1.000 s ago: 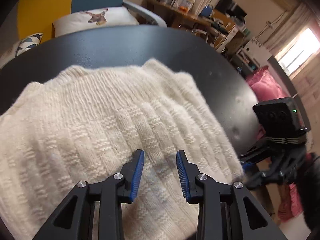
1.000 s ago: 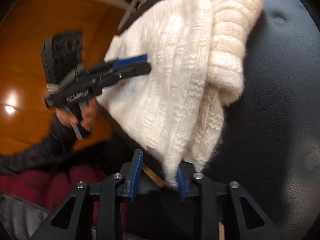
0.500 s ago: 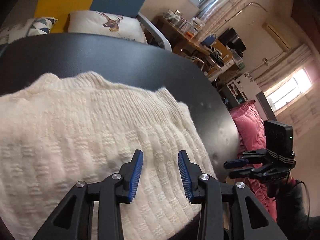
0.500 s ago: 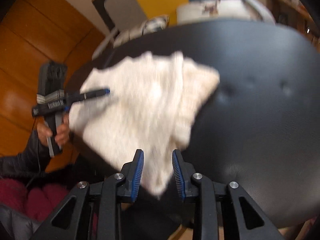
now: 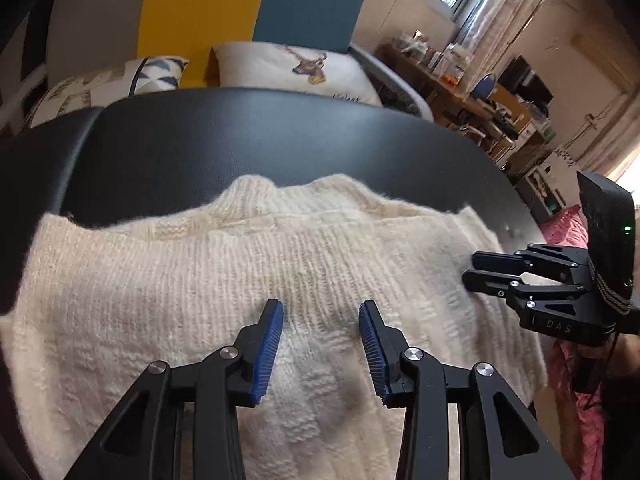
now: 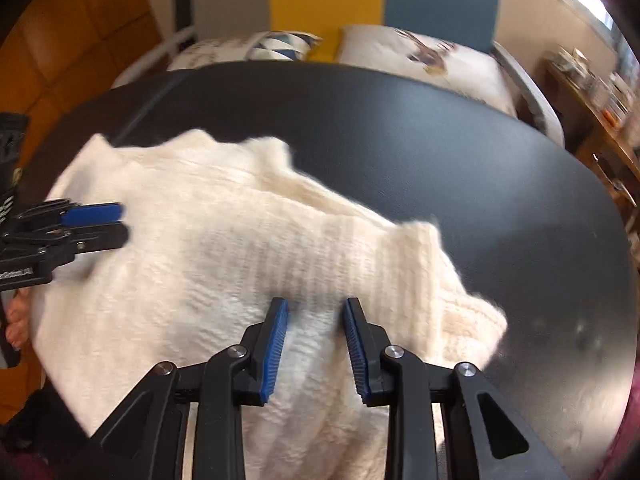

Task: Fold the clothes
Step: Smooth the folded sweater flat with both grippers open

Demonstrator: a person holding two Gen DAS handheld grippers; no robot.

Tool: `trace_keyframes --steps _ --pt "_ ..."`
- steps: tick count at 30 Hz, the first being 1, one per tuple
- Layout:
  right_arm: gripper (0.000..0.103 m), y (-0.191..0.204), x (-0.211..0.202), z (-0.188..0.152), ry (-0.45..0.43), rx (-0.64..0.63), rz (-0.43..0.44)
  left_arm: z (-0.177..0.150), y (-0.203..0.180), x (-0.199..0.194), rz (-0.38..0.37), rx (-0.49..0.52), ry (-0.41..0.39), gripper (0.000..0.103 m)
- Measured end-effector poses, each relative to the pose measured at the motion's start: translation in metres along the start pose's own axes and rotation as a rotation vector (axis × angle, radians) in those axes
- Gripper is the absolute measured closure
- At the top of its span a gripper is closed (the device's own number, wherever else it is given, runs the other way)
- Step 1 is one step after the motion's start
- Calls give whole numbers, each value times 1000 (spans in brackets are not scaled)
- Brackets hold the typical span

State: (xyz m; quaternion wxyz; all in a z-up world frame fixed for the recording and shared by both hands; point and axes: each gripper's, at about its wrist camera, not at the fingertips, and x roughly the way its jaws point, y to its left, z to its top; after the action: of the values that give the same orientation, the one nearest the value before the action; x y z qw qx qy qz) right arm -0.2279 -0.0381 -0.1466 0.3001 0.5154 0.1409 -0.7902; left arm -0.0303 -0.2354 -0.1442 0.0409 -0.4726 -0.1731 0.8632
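A cream knitted sweater [image 5: 240, 280] lies folded on the round black table [image 5: 240, 140]. In the left wrist view my left gripper [image 5: 320, 308] hangs over the near half of the knit, jaws apart, pads not pressing on it. My right gripper [image 5: 470, 268] comes in from the right at the sweater's right edge. In the right wrist view the sweater [image 6: 240, 240] spreads across the table [image 6: 440, 160]. My right gripper [image 6: 316, 304] stands over it with jaws apart and fabric showing between them. My left gripper [image 6: 120, 224] lies at the sweater's left edge.
Beyond the table stands a yellow and blue chair back [image 5: 256, 12] with two printed pillows [image 5: 292, 68]. A cluttered desk [image 5: 460, 80] is at the far right and pink fabric [image 5: 564, 220] below the table's right edge. A person's hand [image 6: 16, 328] holds the left gripper.
My right gripper has let go of the sweater's hanging corner and swung up over the table. The sweater now lies flat. My left gripper has shifted across the knit, jaws a little wider.
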Motion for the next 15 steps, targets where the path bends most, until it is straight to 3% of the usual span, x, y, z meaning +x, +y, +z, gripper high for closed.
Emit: trace_keyframes --steps 6,11,15 --pt "73 -15 1 -9 -65 71 32 0 2 5 -12 -53 -29 62" --pt "73 -16 -1 -10 -92 79 40 -11 20 -35 -56 -131 -83 62" --pt "72 -14 -9 -7 -119 72 23 -38 63 -94 -28 -219 -178 62"
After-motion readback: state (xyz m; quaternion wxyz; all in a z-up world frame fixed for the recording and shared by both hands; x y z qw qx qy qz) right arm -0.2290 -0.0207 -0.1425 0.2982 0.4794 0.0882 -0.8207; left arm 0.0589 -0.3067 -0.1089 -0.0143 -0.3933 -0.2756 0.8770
